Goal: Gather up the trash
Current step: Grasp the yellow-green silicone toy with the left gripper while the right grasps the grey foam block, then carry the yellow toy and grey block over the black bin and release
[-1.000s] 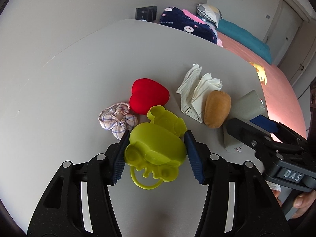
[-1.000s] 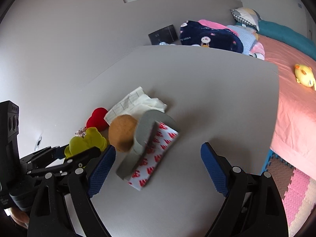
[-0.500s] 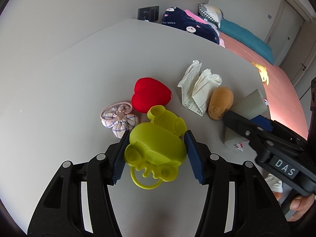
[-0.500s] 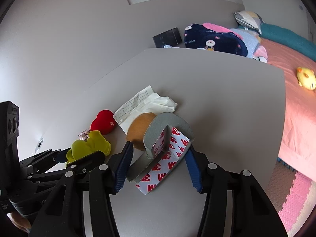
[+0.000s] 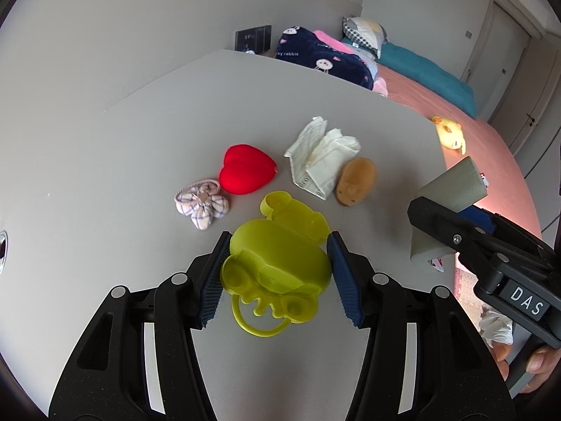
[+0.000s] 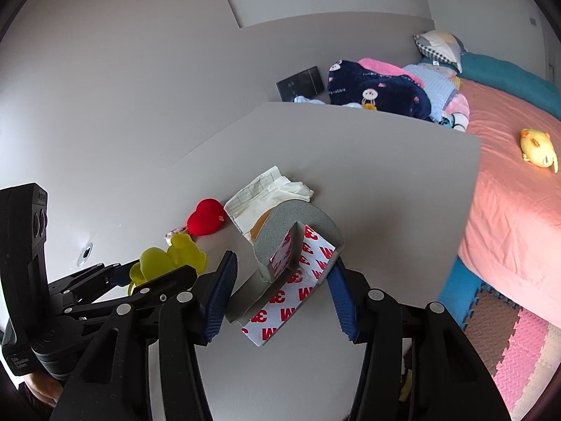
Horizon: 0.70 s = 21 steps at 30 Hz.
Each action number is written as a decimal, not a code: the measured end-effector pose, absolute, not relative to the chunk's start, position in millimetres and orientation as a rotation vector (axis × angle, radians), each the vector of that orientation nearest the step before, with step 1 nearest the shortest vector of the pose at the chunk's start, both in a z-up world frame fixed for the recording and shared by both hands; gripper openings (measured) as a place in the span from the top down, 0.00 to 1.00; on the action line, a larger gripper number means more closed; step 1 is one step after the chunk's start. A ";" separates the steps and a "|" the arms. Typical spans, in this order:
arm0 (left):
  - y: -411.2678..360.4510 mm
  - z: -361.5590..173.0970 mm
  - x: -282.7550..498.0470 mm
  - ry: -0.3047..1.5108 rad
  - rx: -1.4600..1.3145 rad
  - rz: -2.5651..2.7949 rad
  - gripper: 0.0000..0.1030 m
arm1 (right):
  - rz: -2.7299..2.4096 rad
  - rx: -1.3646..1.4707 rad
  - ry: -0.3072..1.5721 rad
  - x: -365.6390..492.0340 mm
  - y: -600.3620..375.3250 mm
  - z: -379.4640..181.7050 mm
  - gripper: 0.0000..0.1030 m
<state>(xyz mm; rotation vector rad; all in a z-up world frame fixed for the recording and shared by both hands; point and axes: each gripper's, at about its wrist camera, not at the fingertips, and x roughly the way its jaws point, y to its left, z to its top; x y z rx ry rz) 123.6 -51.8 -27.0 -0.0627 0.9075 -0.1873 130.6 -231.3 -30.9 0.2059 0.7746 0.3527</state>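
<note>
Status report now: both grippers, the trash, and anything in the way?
Left gripper shut on yellow toy. Right gripper shut on foam tape strip. Crumpled paper on table. Nothing in the way.

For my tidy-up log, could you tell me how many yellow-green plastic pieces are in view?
2. One yellow-green plastic piece is clamped in the left gripper; a smaller yellow-green piece lies on the table just beyond it, apparently touching. Others may be hidden beneath.
</note>
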 end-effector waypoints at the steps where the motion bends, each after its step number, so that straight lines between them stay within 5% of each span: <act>1: -53.2 -25.3 120.2 0.904 -0.063 -0.192 0.48 | 0.350 0.207 0.773 126.9 -233.0 -29.1 0.48; 21: -107.3 -1.6 54.0 0.834 -0.017 -0.312 0.48 | 0.250 0.204 0.703 33.9 -287.9 -4.4 0.48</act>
